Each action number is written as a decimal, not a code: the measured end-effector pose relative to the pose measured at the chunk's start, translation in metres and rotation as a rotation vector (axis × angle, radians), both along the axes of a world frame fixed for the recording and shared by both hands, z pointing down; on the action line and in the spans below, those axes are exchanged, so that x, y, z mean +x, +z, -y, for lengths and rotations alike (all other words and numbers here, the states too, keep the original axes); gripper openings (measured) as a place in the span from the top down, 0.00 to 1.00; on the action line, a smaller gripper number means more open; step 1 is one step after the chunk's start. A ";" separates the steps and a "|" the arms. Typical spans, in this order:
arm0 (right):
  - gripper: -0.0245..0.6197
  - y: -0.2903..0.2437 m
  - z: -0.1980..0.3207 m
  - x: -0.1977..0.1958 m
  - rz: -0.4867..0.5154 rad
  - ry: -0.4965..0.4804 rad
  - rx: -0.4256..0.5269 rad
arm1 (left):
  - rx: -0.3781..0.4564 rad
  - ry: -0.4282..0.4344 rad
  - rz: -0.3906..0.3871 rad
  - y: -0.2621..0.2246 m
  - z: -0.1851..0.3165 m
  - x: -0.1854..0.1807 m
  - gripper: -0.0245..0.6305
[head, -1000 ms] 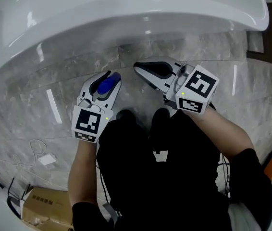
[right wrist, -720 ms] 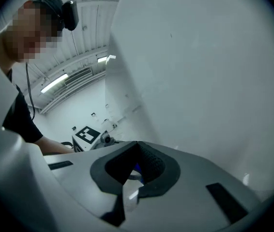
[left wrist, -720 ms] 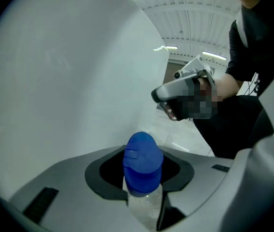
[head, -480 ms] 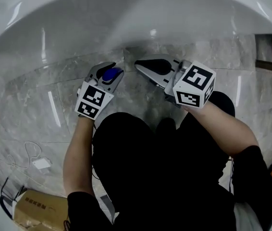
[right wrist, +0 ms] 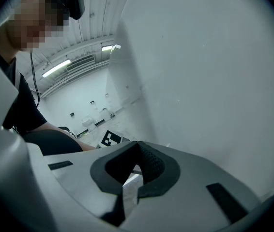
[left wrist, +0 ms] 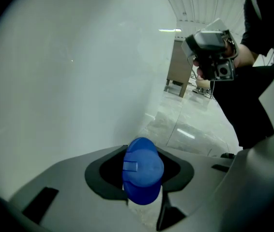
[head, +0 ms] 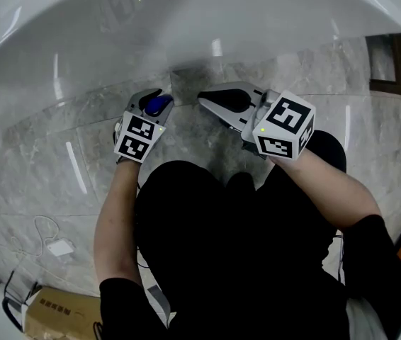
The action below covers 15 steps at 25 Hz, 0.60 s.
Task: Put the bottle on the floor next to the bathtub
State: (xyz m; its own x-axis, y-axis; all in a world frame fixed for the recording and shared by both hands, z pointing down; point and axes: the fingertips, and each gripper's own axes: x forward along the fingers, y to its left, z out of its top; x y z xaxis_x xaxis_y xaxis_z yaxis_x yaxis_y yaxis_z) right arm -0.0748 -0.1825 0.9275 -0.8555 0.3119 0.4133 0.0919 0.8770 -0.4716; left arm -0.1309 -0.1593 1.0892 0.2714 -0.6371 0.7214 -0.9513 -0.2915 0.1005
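The left gripper (head: pixel 159 95) is clamped on the bottle (left wrist: pixel 143 170). The blue flip cap sits squarely between the two dark pads and sticks up past them, while the pale body below drops out of sight between the jaws. Whether the bottle's base touches the floor (head: pixel 44 168) under the gripper cannot be told. Directly ahead of the left jaw tips, and close, rises the curved white outer wall of the bathtub (head: pixel 186 20). The grey marbled floor runs along its foot. The right gripper (head: pixel 204 99) hangs just to the right of the left one, level with it and apart from it. Its jaws are together at the tips with nothing between them, and they point at the same tub wall. Each gripper carries its marker cube at the rear, toward the person's forearms. Behind and to the left of the left gripper, well apart, a white cable (head: pixel 60 245) and a cardboard box (head: pixel 59 310) lie on the floor.
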 end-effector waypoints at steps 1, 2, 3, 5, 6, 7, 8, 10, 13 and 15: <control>0.92 -0.001 0.000 0.000 0.006 -0.008 -0.001 | -0.015 0.012 0.016 0.005 0.000 0.002 0.73; 0.92 -0.003 0.000 0.001 0.011 -0.013 0.001 | -0.032 0.024 0.033 0.011 0.000 0.004 0.73; 0.92 -0.006 0.000 0.001 0.015 -0.014 0.004 | -0.050 0.037 0.050 0.016 -0.001 0.007 0.73; 0.92 -0.011 0.001 0.003 0.019 -0.010 0.010 | -0.077 0.058 0.074 0.023 -0.002 0.014 0.73; 0.92 -0.012 0.001 0.004 0.021 -0.006 0.010 | -0.081 0.065 0.078 0.025 -0.003 0.018 0.73; 0.92 -0.012 0.000 0.004 0.022 -0.003 0.009 | -0.081 0.069 0.078 0.025 -0.002 0.021 0.73; 0.92 -0.013 0.000 0.004 0.024 -0.004 0.006 | -0.079 0.070 0.074 0.025 -0.001 0.023 0.73; 0.92 -0.013 -0.002 0.003 0.031 -0.017 0.002 | -0.073 0.063 0.060 0.025 0.002 0.024 0.73; 0.92 -0.010 -0.006 0.004 0.032 -0.042 0.012 | -0.060 0.031 0.025 0.025 0.003 0.023 0.73; 0.92 -0.007 -0.008 0.006 0.040 -0.055 0.001 | -0.040 0.014 0.002 0.020 0.004 0.023 0.70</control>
